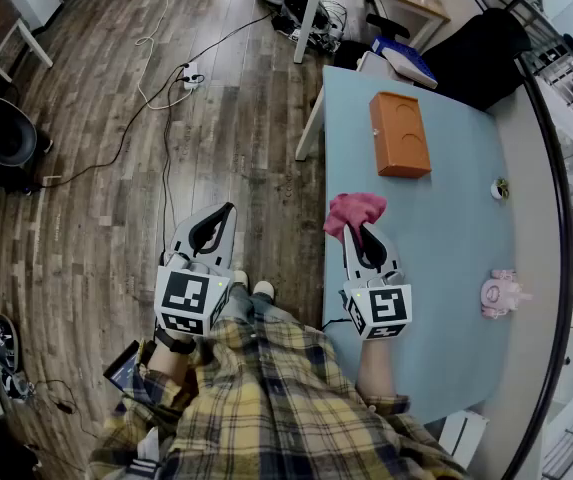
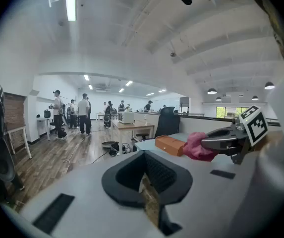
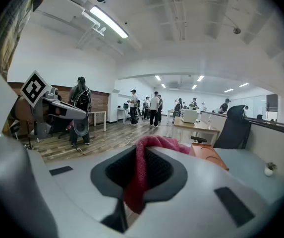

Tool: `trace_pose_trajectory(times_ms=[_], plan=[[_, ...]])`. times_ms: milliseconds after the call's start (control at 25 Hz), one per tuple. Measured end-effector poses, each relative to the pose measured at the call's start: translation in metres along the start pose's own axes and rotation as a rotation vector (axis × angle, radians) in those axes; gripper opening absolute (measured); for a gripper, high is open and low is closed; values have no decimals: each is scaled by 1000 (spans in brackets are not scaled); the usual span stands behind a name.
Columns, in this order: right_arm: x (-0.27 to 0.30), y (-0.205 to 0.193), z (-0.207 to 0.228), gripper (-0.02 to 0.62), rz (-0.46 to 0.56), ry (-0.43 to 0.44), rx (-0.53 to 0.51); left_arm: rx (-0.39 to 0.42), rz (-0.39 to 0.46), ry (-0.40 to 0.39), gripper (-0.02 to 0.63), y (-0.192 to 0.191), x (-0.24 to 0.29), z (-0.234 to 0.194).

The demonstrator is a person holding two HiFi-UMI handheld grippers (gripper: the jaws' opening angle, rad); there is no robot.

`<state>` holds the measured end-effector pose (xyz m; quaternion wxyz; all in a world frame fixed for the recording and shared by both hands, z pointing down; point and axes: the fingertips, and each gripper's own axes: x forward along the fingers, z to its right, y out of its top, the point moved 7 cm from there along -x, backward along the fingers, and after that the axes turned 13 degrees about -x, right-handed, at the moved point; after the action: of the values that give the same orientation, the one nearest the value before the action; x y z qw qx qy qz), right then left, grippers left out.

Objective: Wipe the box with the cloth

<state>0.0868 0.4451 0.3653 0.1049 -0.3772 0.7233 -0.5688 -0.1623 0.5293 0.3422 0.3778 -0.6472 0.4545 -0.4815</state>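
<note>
An orange box (image 1: 399, 133) lies flat on the pale blue table (image 1: 446, 268), toward its far end. My right gripper (image 1: 352, 229) hovers over the table's near left part, shut on a pink cloth (image 1: 354, 210) that bunches out past its tips. In the right gripper view the cloth (image 3: 141, 171) hangs between the jaws, with the box (image 3: 208, 155) just beyond. My left gripper (image 1: 228, 210) hangs over the wooden floor left of the table, shut and empty. From the left gripper view, the box (image 2: 170, 145) and the cloth (image 2: 198, 147) show to the right.
A small pink toy (image 1: 498, 293) sits near the table's right edge and a tiny round object (image 1: 500, 189) farther back. A black office chair (image 1: 486, 43) stands behind the table. Cables and a power strip (image 1: 190, 73) lie on the floor. Several people stand far off in the room.
</note>
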Motion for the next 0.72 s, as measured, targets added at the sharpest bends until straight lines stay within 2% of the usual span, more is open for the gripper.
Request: trace_pose_trajectory(times_ms=[240, 440, 560, 720], plan=[[0, -6, 0, 45, 0, 12, 41, -10, -26, 12, -8, -4, -1, -2], [-5, -5, 1, 46, 28, 11, 53, -11, -15, 3, -8, 0, 0, 1], [-4, -3, 2, 46, 46, 13, 66, -19, -7, -4, 38, 2, 1, 1], [12, -2, 7, 46, 53, 23, 72, -17, -8, -12, 66, 8, 17, -6]])
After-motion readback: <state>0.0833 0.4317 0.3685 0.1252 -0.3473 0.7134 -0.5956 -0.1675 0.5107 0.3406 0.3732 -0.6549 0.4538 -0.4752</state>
